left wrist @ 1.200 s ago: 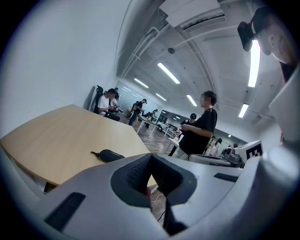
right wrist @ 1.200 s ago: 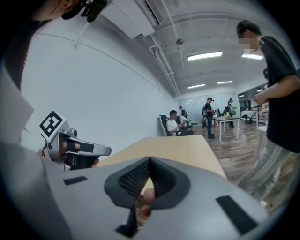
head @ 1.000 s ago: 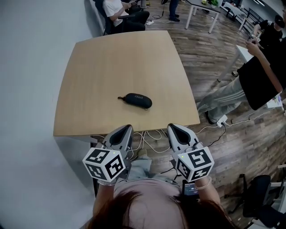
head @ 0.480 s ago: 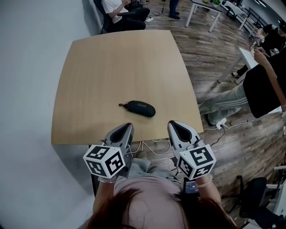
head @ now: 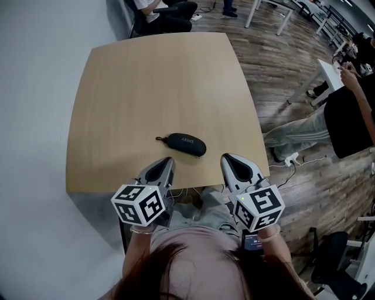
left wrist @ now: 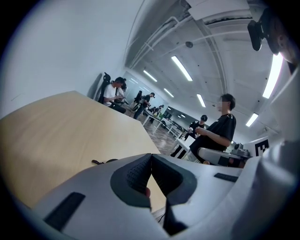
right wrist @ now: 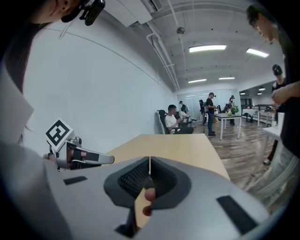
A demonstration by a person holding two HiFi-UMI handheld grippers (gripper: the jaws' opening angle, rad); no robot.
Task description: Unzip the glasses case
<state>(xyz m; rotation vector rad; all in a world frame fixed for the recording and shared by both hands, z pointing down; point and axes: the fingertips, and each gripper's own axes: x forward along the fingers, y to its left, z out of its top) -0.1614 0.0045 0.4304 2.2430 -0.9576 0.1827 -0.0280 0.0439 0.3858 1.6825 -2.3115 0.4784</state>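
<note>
A black zipped glasses case (head: 185, 144) lies on the wooden table (head: 158, 82), near its front edge, with its zip pull at the left end (head: 158, 139). My left gripper (head: 168, 160) is over the table's near edge, just short of the case and to its left, jaws shut and empty. My right gripper (head: 226, 157) is level with it to the case's right, also shut and empty. In the left gripper view the shut jaws (left wrist: 151, 156) hide most of the case; only its pull (left wrist: 97, 162) shows. The right gripper view shows shut jaws (right wrist: 149, 161) and the left gripper (right wrist: 77, 157).
A wall runs along the table's left side. Cables (head: 193, 190) hang below the near edge. A person stands at the right (head: 345, 117), others sit beyond the far edge (head: 167, 14). White tables (head: 275, 6) stand behind, and a chair (head: 334, 258) at lower right.
Both grippers have moved forward, their tips now reaching the table's front edge close to the case. Their jaws stayed shut. The case has not moved on the table.
</note>
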